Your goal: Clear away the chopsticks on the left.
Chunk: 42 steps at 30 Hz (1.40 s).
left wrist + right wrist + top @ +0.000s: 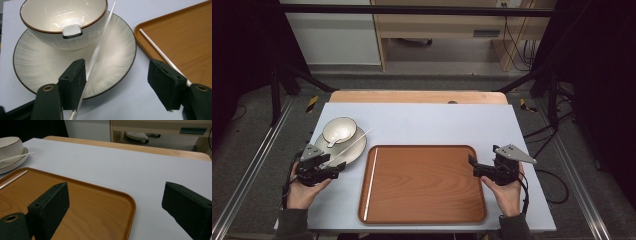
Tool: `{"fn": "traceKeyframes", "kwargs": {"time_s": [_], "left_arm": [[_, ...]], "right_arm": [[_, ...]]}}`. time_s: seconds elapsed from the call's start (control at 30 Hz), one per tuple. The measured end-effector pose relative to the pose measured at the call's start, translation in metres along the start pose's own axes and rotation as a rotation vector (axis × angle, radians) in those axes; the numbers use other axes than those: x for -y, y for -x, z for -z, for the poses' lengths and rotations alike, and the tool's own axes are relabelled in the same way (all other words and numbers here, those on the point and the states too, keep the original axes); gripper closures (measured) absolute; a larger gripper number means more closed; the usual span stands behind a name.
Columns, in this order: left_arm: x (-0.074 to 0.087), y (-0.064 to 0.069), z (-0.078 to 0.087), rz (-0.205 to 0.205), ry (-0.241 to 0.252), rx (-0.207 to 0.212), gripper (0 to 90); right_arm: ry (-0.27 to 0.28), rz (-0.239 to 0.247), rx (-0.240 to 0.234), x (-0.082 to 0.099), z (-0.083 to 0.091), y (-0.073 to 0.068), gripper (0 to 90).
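- The left gripper (120, 85) has its fingers spread around a chopstick (98, 51) that leans across the plate (37, 67) and bowl (53, 15), at 9 o'clock of the tray (422, 185).
- Only 1 pad touches the chopstick; closing off-centre could flick it onto the worktop (437, 122).
- 1 chopstick lies in the tray.
- The right gripper (117, 207) waits at 3 o'clock, fingers spread and empty.

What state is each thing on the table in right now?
Bowl: upright on the plate, spoon inside.
Plate: flat on the table, under the bowl.
Loose chopstick: slanting across the plate.
Second chopstick: flat in the tray.
Tray: flat, otherwise bare.
Left hand-held gripper: open.
Right hand-held gripper: open.
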State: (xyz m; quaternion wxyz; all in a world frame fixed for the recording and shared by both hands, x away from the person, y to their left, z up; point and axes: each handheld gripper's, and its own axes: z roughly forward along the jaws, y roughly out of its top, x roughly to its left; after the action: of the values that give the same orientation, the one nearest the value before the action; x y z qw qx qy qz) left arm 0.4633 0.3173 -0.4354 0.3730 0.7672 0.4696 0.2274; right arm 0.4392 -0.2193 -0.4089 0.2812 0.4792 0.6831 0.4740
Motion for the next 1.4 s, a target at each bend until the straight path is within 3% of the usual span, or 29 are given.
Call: {"fn": "traceKeyframes", "kwargs": {"time_s": [0.17, 0.37, 0.7, 0.97, 1.4], "left_arm": [[-0.003, -0.009, -0.011, -0.035, -0.04, -0.035, 42.5], [-0.002, -0.018, -0.024, -0.081, -0.078, -0.035, 53.1], [-0.002, -0.026, -0.038, -0.038, -0.078, 0.008, 66.1], [-0.002, -0.026, -0.042, -0.037, -0.09, 0.03, 78.0], [-0.003, -0.017, -0.037, -0.04, -0.1, 0.041, 83.6]], "right_arm": [[-0.004, 0.005, 0.002, 0.001, -0.002, -0.001, 7.7], [-0.009, 0.007, 0.006, 0.001, -0.003, -0.001, 7.7], [-0.014, 0.008, 0.004, 0.002, -0.004, -0.001, 7.7], [-0.019, 0.011, 0.004, 0.002, -0.005, -0.002, 7.7], [-0.021, 0.013, 0.005, 0.003, -0.005, -0.002, 7.7]]}}
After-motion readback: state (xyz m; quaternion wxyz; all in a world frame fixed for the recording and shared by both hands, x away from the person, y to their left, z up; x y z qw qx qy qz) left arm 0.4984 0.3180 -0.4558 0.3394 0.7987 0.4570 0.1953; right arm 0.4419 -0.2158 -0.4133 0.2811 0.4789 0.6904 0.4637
